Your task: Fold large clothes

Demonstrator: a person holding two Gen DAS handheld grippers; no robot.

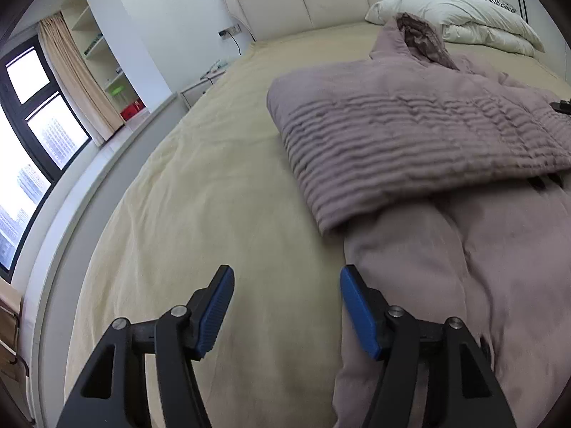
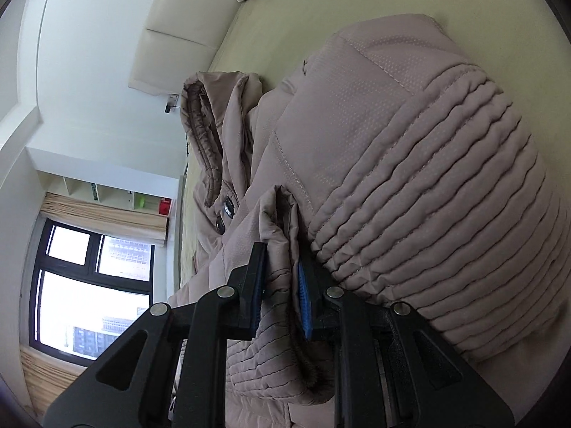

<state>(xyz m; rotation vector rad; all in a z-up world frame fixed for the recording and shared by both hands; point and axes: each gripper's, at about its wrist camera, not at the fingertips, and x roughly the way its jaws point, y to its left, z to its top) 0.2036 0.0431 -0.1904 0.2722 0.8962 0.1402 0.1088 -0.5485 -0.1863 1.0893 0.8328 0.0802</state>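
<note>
Pinching a padded coat [image 2: 410, 164] edge fold, right claw [image 2: 282, 285] likely readies the next fold; left claw [image 1: 287, 306] gapes wide, empty, coat just right of it on bed [image 1: 200, 192].

The bed [image 1: 214, 178] is carrying a yellowish sheet. A mauve padded coat [image 1: 410, 135] is lying on it (partly folded), and white pillows [image 1: 464, 18] are resting by the headboard [image 1: 303, 0].

Bare sheet [image 1: 200, 185] left of the coat [image 1: 410, 132] lies open; pillows [image 1: 464, 18] block the headboard end.
</note>
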